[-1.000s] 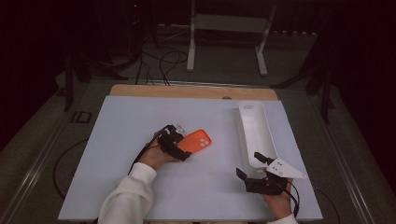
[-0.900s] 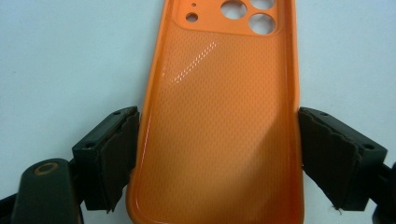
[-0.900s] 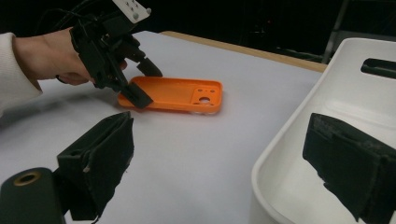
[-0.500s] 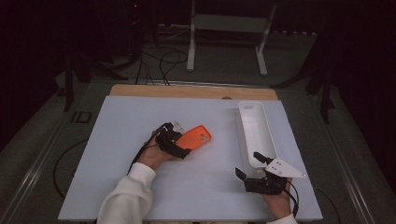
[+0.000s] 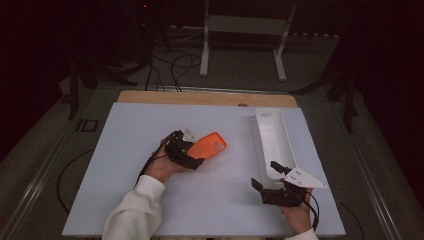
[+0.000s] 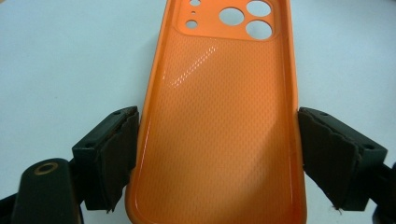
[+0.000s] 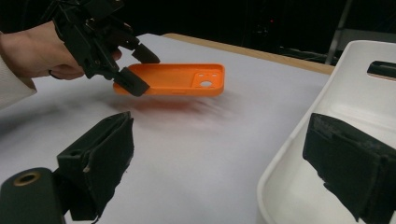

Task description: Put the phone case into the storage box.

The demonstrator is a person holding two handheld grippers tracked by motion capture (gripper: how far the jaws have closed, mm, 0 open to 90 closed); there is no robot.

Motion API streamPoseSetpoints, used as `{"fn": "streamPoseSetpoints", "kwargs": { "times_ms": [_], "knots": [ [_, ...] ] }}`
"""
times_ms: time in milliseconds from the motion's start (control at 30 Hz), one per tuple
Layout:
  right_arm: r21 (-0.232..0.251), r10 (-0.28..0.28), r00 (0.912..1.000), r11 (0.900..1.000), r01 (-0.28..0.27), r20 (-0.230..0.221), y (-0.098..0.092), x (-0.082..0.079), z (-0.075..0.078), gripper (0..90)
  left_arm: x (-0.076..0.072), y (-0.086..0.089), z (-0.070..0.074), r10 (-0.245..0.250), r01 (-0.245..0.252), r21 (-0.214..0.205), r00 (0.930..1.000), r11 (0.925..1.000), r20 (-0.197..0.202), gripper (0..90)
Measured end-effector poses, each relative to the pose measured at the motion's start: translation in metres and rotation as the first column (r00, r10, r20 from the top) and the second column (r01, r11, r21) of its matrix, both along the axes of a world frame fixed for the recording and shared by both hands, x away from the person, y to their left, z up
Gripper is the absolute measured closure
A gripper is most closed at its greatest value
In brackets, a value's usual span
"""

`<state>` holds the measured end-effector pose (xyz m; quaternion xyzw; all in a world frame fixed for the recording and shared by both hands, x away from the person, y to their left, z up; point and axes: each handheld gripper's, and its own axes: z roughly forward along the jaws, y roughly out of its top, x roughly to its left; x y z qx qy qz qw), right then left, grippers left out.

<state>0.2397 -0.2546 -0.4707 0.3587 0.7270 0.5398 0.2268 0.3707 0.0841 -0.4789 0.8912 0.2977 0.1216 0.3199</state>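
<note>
The jaws of the left gripper (image 6: 217, 158) are clamping an orange phone case (image 6: 224, 121) by its two long edges, one black pad pressing on each side near the plain end, while the end with the round camera holes is pointing away from the gripper. In the right gripper view the case (image 7: 175, 79) is hanging level and clear of the worktop (image 7: 196, 154), with a reddish shadow lying on the surface beneath it. In the high view the left gripper (image 5: 192, 152) is sitting near the middle of the worktop (image 5: 125, 150), and the case (image 5: 207, 146) is sticking out from it toward the right, its open inner side facing up. The left hand (image 5: 162, 165) is wrapping around the gripper's body, a white sleeve (image 5: 135, 212) running back from it to the bottom edge. The jaws of the right gripper (image 7: 219, 158) are standing wide apart with nothing pressed between them; one is hovering over the bare worktop and the other is sitting over the near end of a long white tray (image 7: 336, 93). In the high view the right gripper (image 5: 272, 175) is resting at the near end of that tray (image 5: 272, 132), well apart from the case, and the right hand (image 5: 296, 215) is holding it from below.
</note>
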Motion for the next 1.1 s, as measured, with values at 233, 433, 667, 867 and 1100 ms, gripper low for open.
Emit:
{"fn": "streamPoseSetpoints", "kwargs": {
  "times_ms": [233, 433, 667, 867, 1100],
  "knots": [
    [0.016, -0.007, 0.9999, 0.9998, 0.007, -0.014, -0.002, 0.005, 0.004, 8.6, -0.004, 0.003, 0.008, -0.002, 0.002, -0.011, 0.9997, 0.9999, 0.022, 16.4],
    [0.029, 0.001, 0.9994, 0.9996, 0.000, -0.035, -0.001, 0.012, 0.007, 8.6, -0.008, 0.006, 0.014, -0.003, 0.004, -0.026, 0.9994, 0.9996, 0.034, 16.4],
    [0.029, 0.004, 0.9989, 0.9996, -0.003, -0.047, 0.003, 0.018, 0.011, 8.6, -0.012, 0.008, 0.020, -0.008, 0.010, -0.032, 0.9984, 0.9994, 0.057, 16.4],
    [0.030, 0.009, 0.9977, 0.9995, -0.007, -0.067, 0.008, 0.025, 0.016, 8.6, -0.017, 0.009, 0.026, -0.014, 0.017, -0.045, 0.9973, 0.9988, 0.073, 16.4],
    [0.039, 0.019, 0.9956, 0.9991, -0.015, -0.092, 0.013, 0.034, 0.020, 8.6, -0.021, 0.010, 0.031, -0.020, 0.025, -0.051, 0.9962, 0.9984, 0.085, 16.4]
  ]
}}
